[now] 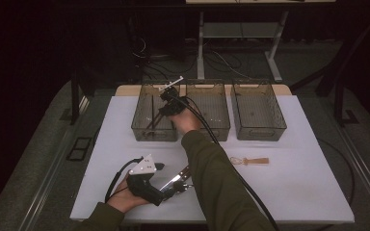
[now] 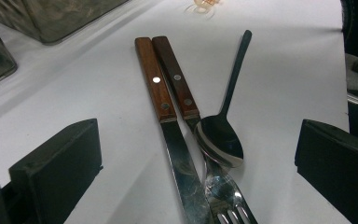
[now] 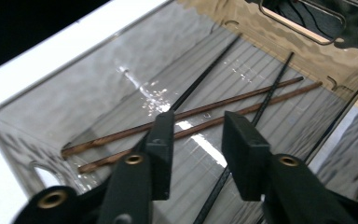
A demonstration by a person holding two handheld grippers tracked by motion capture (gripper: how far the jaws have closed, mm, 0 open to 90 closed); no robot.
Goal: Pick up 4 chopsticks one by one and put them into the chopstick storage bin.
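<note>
Two empty clear bins (image 1: 257,110); small whisk (image 1: 250,160) on white table (image 1: 308,183)

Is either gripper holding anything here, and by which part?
Nothing. The right gripper hangs open over chopsticks in the clear bin; the left gripper stands open around cutlery.

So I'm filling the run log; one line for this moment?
right gripper: open above chopsticks in left bin | left gripper: open over cutlery

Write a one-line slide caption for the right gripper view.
Right gripper, jaws open, above two brown chopsticks and two black chopsticks in a clear plastic bin.
</note>
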